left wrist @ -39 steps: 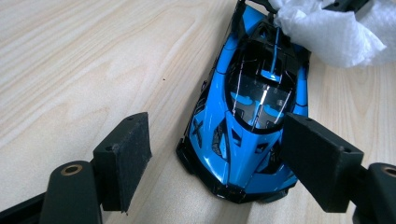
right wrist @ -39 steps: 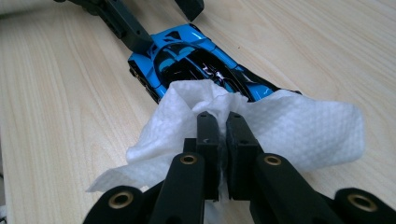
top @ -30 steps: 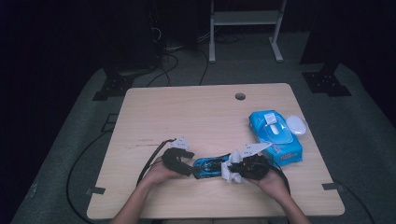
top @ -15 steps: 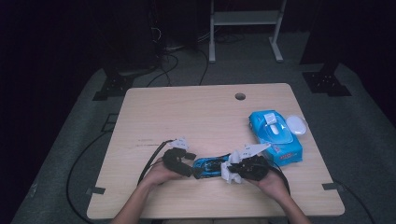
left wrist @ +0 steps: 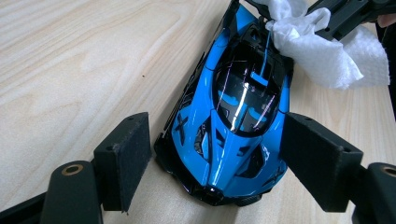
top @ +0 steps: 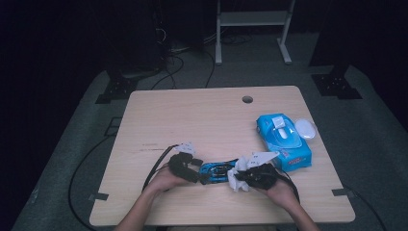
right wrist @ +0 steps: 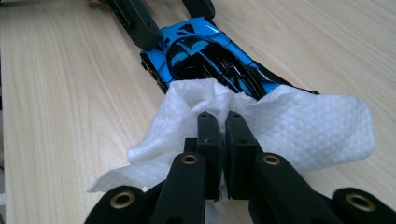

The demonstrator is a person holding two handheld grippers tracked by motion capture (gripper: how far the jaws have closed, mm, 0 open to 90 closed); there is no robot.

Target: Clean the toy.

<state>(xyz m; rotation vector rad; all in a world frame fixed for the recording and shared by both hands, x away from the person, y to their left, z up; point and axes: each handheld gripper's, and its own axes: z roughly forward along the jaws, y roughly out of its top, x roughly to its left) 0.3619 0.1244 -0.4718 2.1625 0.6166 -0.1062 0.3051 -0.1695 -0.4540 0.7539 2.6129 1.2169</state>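
A blue and black toy car [top: 216, 171] lies on the wooden table [top: 192, 125] near the front edge. My left gripper [top: 199, 175] straddles its nose; in the left gripper view the pads [left wrist: 123, 158] sit against both flanks of the car [left wrist: 233, 126]. My right gripper [top: 236, 177] is shut on a crumpled white wipe [right wrist: 308, 126], which rests on the car's rear end [right wrist: 201, 46]. The right gripper view has its own jaws [right wrist: 223, 121] closed together in the wipe, and the left gripper [right wrist: 170, 14] stands beyond the car. The wipe [left wrist: 317, 51] covers the car's tail.
A blue pack of wipes [top: 284, 142] lies at the table's right side, just behind my right hand, with a small white oval object [top: 305, 128] beside it. A cable hole [top: 247, 99] sits near the far edge. Cables trail from both grippers off the front.
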